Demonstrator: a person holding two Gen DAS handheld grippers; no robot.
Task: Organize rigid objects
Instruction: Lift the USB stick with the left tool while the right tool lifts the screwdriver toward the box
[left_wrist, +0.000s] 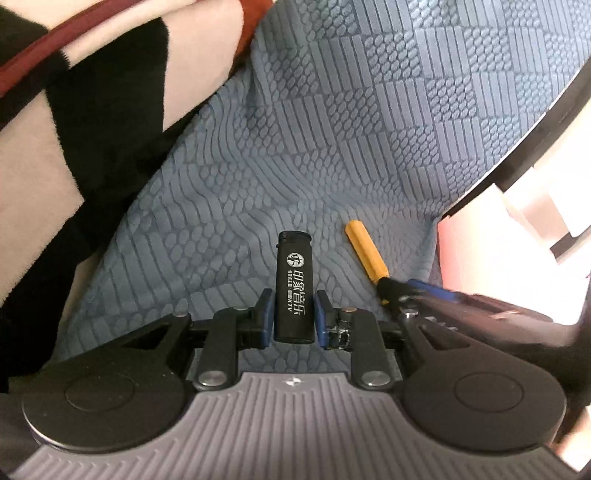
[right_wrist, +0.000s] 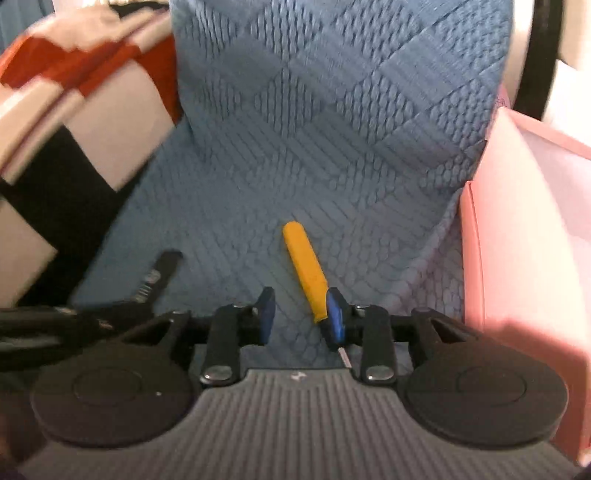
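Note:
A black lighter (left_wrist: 292, 288) with white print lies on the blue textured cover between the blue pads of my left gripper (left_wrist: 293, 314); small gaps show on both sides, so the jaws stand open around it. A yellow-handled screwdriver (right_wrist: 306, 271) lies on the cover, its handle against the right pad of my right gripper (right_wrist: 301, 314), which is open. The screwdriver also shows in the left wrist view (left_wrist: 365, 252), with my right gripper (left_wrist: 424, 291) at its lower end. The lighter shows blurred in the right wrist view (right_wrist: 159, 273).
A pink box (right_wrist: 524, 221) stands at the right on the blue cover (left_wrist: 369, 129). A red, white and black checked blanket (right_wrist: 74, 129) lies at the left. A dark curved edge (left_wrist: 535, 147) borders the cover at the far right.

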